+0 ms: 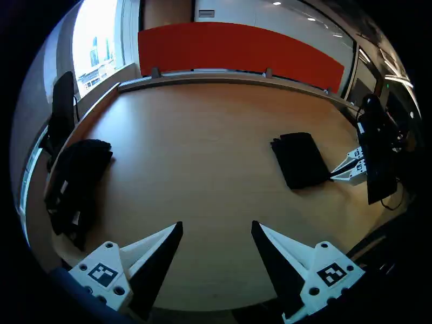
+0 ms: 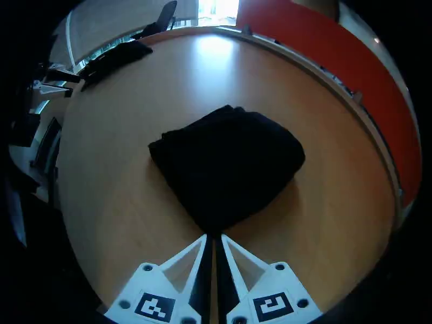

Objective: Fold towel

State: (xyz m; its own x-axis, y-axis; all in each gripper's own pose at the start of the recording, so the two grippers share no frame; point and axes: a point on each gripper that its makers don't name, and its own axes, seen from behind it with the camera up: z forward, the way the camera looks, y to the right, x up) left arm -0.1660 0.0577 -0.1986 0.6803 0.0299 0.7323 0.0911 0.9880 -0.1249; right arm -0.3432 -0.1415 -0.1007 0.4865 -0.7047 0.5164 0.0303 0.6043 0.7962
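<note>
Your right gripper sits closest in the right gripper view, its fingers drawn nearly together with a thin slit between them and their tips at the near corner of the towel; you cannot tell from here whether any cloth is pinched between them. Your left gripper hangs over bare wood with its fingers spread wide and nothing in them. In the left gripper view the right gripper shows farther off, touching the near edge of the towel. The towel lies flat on the counter as a compact black stack with layers showing along one edge, so the folding looks largely done. What may be left is a last fold or some squaring up, since one side bulges and the outline is not quite even. The counter is pale wood, wide and curved, with a red panel standing along its far edge. A dark bundle rests at the counter's edge, well apart from the towel. Bright daylight comes through a window, with a dark chair beside it.
</note>
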